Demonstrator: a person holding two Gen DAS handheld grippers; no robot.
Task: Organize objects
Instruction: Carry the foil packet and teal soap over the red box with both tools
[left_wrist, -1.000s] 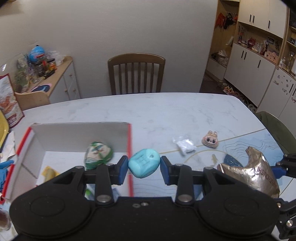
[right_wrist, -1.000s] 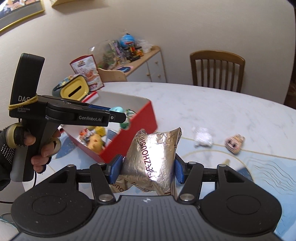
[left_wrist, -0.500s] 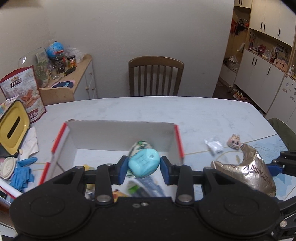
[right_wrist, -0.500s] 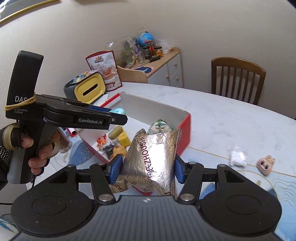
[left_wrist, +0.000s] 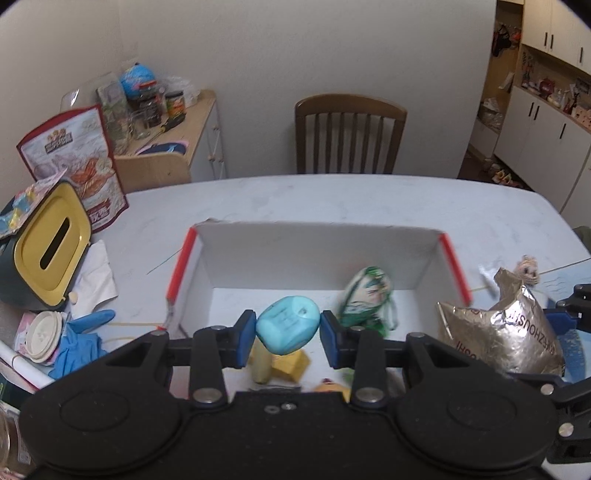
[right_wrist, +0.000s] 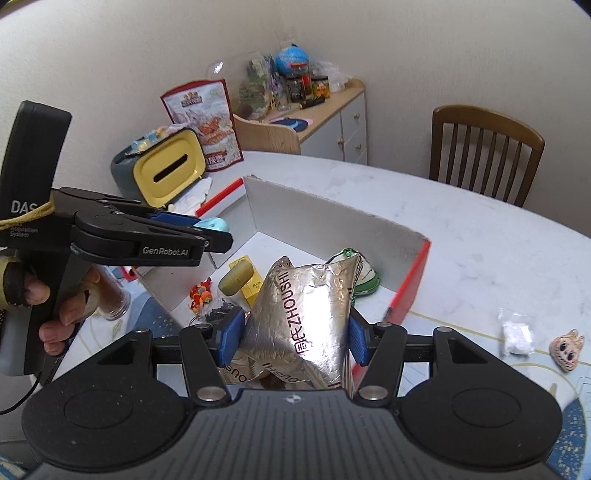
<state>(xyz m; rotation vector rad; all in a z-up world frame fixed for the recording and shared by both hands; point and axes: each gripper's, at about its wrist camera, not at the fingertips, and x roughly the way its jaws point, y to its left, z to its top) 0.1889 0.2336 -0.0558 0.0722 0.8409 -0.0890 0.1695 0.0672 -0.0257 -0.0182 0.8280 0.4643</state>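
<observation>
My left tongs (left_wrist: 283, 332) grip the turquoise toy (left_wrist: 288, 329) above the box (left_wrist: 317, 243); right tongs (right_wrist: 291, 338) pinch the foil bag (right_wrist: 306, 317), which may snag the box's red wall.

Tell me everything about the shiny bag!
The bag is crinkly silver foil, puffed and creased, with dark letters reading ZHOUSHI down its face. It stands roughly upright, pinched at both sides between the blue-padded fingers of the right gripper, held up in the air. It hangs by the red-edged box's right wall, in front of the toys inside. Its bottom end is hidden behind the gripper.
</observation>
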